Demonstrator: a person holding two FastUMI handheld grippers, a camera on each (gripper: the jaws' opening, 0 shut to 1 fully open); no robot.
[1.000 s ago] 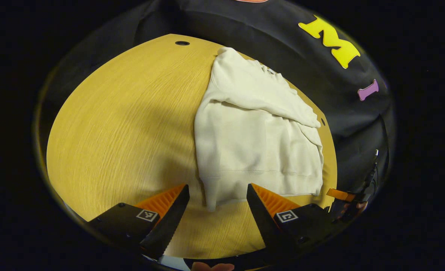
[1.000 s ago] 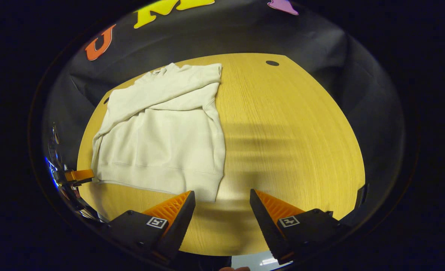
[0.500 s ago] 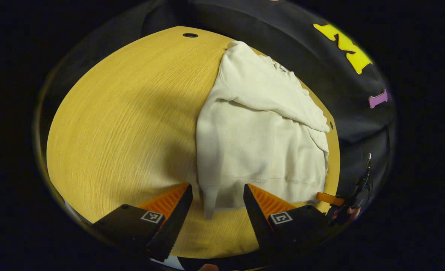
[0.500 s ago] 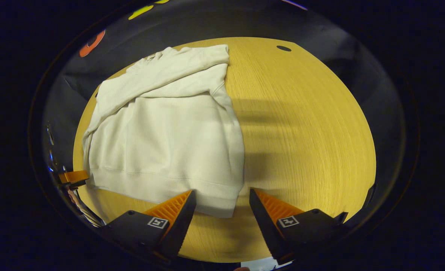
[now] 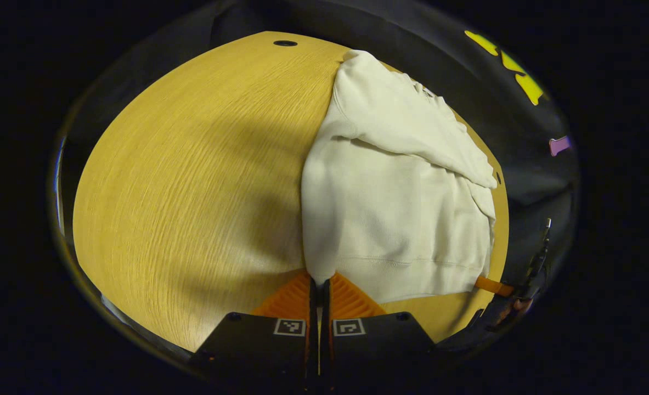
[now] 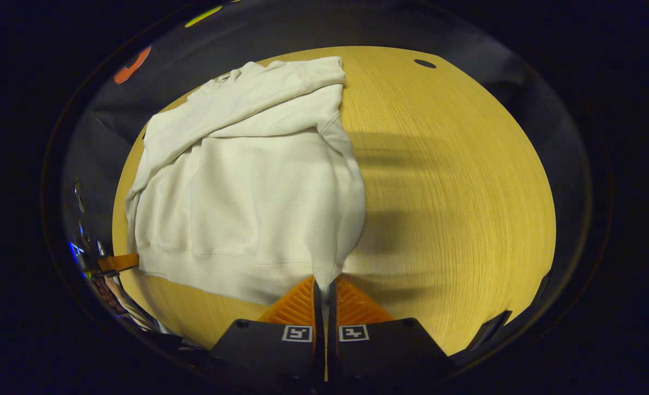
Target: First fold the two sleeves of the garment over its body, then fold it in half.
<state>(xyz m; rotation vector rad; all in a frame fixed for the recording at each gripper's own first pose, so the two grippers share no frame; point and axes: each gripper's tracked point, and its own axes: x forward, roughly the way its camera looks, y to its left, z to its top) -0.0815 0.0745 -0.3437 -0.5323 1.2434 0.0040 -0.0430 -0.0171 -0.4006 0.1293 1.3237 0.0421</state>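
A cream sweatshirt [image 5: 395,208] lies flat on the wooden table [image 5: 192,175], both sleeves folded across its body. My left gripper [image 5: 319,282] is shut on the near left corner of its hem. In the right gripper view the same sweatshirt [image 6: 247,186] spreads to the left, and my right gripper [image 6: 324,282] is shut on the hem's near right corner. Each corner is pinched up into a small peak between the fingers. The other gripper shows far off at the hem's opposite end in each view, as a small tip [image 5: 491,285] and a small tip [image 6: 118,262].
Bare table runs left of the garment in the left gripper view and to its right [image 6: 456,181] in the right gripper view. A small round hole [image 6: 424,63] sits near the table's far edge. The black booth wall [image 6: 302,27] stands behind.
Both grippers moved forward onto the hem and went from open to shut, each pinching a bottom corner of the sweatshirt. The cloth at both corners is now drawn up slightly.
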